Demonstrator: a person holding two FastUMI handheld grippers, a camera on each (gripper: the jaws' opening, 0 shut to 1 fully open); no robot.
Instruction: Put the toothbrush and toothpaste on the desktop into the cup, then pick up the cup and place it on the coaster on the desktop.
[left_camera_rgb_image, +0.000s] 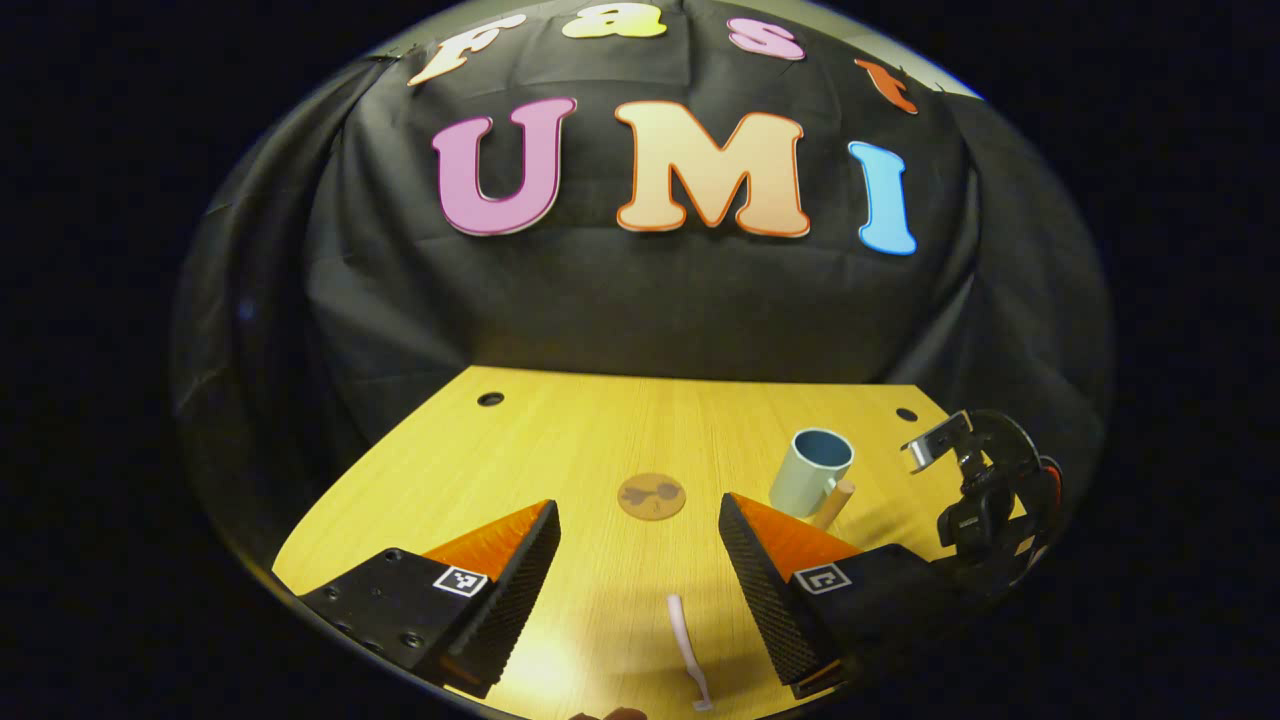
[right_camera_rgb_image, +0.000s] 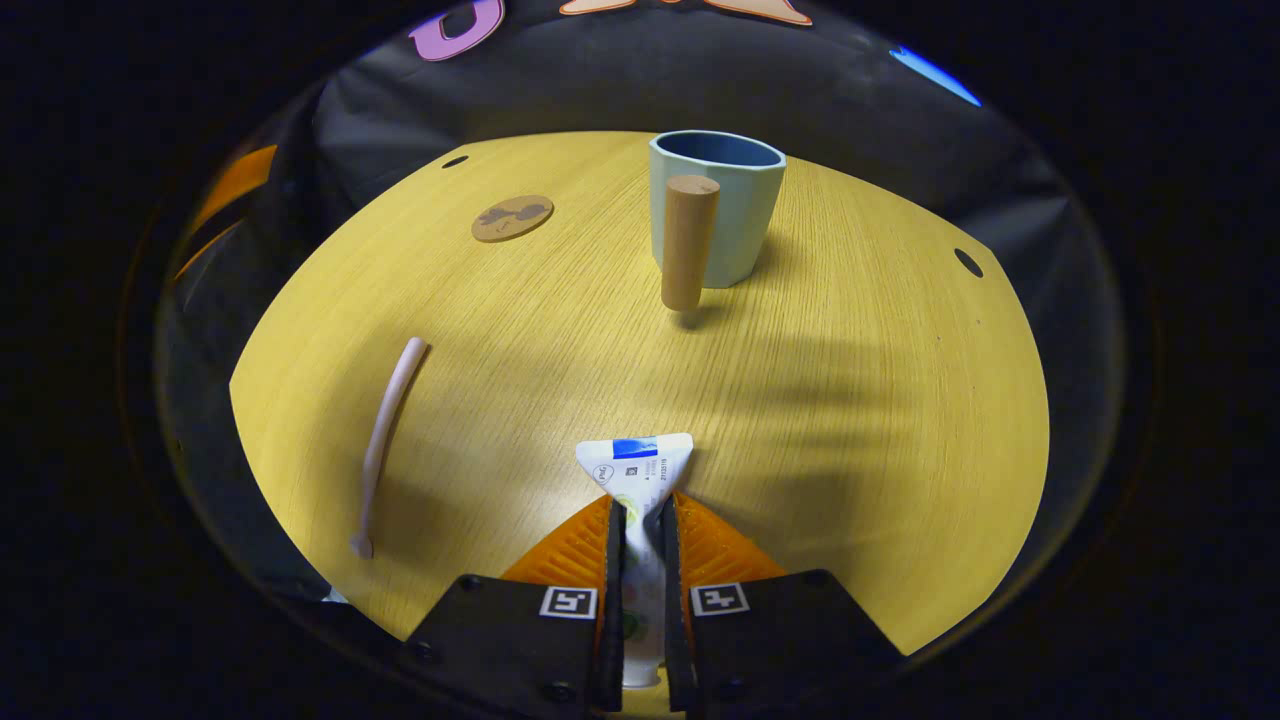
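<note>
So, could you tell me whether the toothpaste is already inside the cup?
No, the toothpaste is clamped between the right gripper fingers, apart from the cup.

The toothpaste (right_camera_rgb_image: 640, 470) tube is carrying small print near its crimped end, but it is showing too small to read. Square black-and-white coded markers are sitting on the left gripper (left_camera_rgb_image: 640, 550) and on the right gripper (right_camera_rgb_image: 640, 545), bearing no legible words.
</note>
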